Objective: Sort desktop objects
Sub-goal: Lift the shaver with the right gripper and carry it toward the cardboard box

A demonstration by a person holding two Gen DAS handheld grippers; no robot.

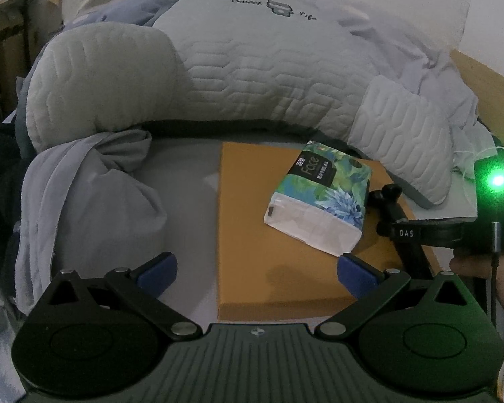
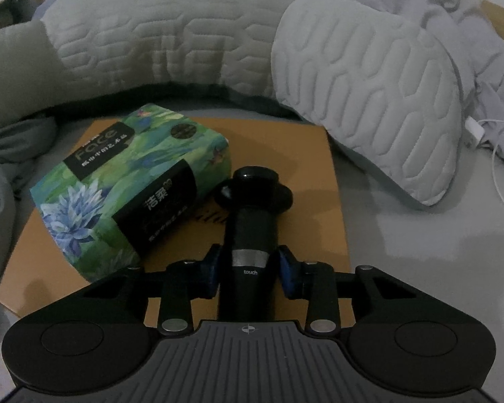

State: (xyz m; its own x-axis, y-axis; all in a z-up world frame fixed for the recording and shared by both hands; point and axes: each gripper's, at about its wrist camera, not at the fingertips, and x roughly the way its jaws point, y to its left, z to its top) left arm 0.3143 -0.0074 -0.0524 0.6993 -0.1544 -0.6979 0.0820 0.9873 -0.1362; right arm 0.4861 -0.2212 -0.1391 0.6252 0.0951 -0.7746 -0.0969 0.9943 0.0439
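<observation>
While its 2 blue pads press either side of a black cylindrical device (image 2: 252,235) marked "touch", the right tongs (image 2: 250,270) hold it low over the orange box (image 2: 319,174). Spread wide with nothing between them, the left tongs (image 1: 257,270) hover above the box's near end. Just beside the device's tip, a floral tissue pack (image 1: 319,198) lies on the box, on the bed before quilted pillows (image 1: 252,77)
</observation>
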